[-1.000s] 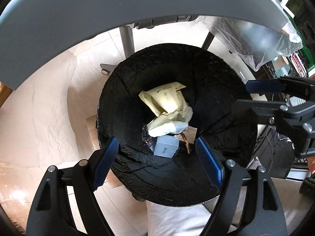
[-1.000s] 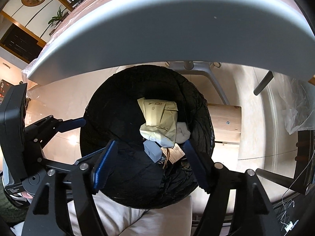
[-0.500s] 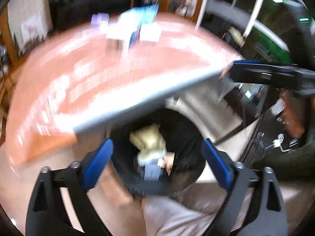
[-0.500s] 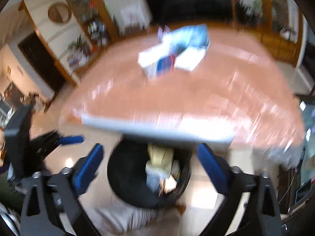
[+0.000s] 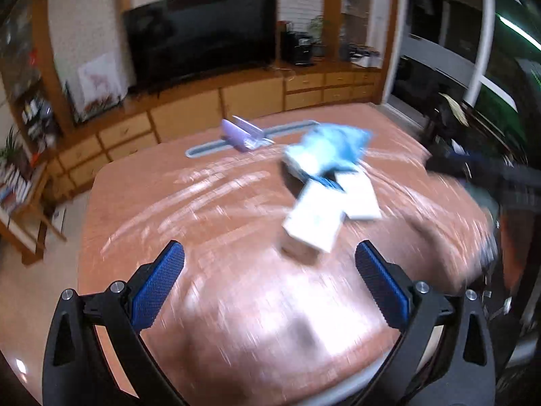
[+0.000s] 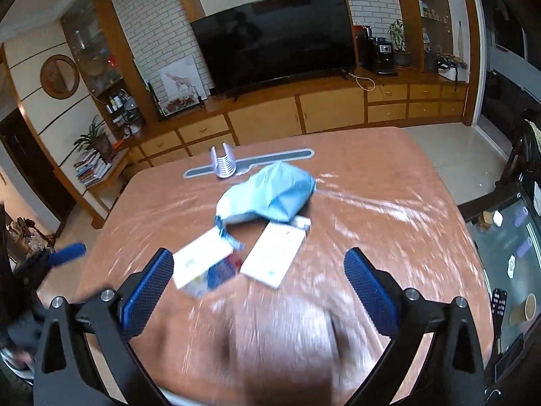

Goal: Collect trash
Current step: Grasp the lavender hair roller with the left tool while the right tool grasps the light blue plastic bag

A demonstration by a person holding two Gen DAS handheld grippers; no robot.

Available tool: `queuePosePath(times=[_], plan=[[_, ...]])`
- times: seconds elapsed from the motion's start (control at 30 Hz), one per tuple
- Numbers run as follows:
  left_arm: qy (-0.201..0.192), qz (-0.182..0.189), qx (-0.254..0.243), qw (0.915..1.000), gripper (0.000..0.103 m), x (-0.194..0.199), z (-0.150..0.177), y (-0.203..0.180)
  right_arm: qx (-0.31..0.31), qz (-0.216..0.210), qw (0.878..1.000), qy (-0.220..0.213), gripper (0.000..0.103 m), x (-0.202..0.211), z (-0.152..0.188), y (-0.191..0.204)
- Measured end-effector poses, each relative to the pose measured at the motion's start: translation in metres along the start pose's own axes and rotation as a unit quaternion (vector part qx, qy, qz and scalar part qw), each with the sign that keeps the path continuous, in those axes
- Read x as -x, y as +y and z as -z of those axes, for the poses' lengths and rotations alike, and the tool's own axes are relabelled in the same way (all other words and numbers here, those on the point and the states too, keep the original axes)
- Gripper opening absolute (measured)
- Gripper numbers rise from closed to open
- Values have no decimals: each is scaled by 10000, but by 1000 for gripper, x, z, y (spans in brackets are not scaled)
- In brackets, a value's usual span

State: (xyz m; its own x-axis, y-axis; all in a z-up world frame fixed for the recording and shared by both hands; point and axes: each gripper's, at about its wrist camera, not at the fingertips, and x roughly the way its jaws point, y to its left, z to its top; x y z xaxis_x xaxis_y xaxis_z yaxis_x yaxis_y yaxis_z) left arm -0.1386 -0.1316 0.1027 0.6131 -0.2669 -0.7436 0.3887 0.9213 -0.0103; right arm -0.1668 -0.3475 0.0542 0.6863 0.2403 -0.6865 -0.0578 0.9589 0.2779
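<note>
Both grippers over the table (image 6: 389,203), pointed down at the litter still on it.

Left gripper (image 5: 268,282): jaws at full spread, having just been opening; nothing between them. Right gripper (image 6: 258,287): jaws equally wide, nothing held, their widening finished a moment sooner.

Progress: earlier views looked down into a black-lined bin under the table edge with a yellow bag, a white wad and a small box already in it. The bin is now out of both views, and the grippers have come up empty over the tabletop, so one batch is judged deposited.

Left to do (three items at least, clustered mid-table):
- blue bag (image 6: 270,196), crumpled, furthest of the cluster; also seen in the left view (image 5: 329,147).
- white box (image 6: 274,253), lying flat, just in front of the bag.
- carton (image 6: 201,265), white with blue print, beside the white box on the left (blurred, so contents unreadable).

Surroundings: a grey strip (image 6: 277,159) lies across the far side of the table with a lilac rack (image 6: 224,163) standing on it; whether these count as trash I cannot tell. TV (image 6: 274,39) and cabinets behind.

Obstructions: none between jaws and cluster. The items touch or overlap, so picking one may drag a neighbour. The table surface looks glossy; flat boxes could slide.
</note>
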Motion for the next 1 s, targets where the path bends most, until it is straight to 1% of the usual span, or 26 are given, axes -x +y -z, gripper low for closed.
queuePosePath(times=[0.03, 0.07, 0.23, 0.33, 0.43, 0.53, 0.63, 0.77, 0.87, 1.0], plan=[[18, 13, 74, 10000, 101, -7, -10, 6, -45, 33, 10000, 53, 99, -11, -6, -1], [65, 28, 163, 9998, 101, -19, -27, 14, -98, 57, 9999, 103, 99, -23, -11, -2], [227, 98, 302, 9992, 101, -65, -72, 29, -270, 184, 9988, 358, 99, -70, -34, -7], [300, 155, 346, 9988, 101, -90, -87, 33, -372, 276, 9981, 410, 99, -90, -44, -11], [395, 226, 457, 9979, 101, -118, -102, 41, -700, 327, 9960, 458, 99, -105, -52, -20], [495, 349, 629, 9962, 101, -140, -113, 44, -962, 306, 9939, 452, 99, -117, -55, -27], [556, 260, 750, 9953, 101, -162, -125, 46, -1094, 318, 9922, 515, 99, -131, -54, -33], [582, 52, 1011, 9932, 101, -184, -136, 50, -1213, 55, 9908, 601, 99, -151, -56, -41], [686, 10, 1250, 9898, 101, -201, -144, 52, -1313, -10, 9891, 668, 99, -159, -58, -48], [786, 36, 1313, 9882, 92, -217, -144, 51, -1559, -244, 9841, 816, 99, -167, -54, -54]])
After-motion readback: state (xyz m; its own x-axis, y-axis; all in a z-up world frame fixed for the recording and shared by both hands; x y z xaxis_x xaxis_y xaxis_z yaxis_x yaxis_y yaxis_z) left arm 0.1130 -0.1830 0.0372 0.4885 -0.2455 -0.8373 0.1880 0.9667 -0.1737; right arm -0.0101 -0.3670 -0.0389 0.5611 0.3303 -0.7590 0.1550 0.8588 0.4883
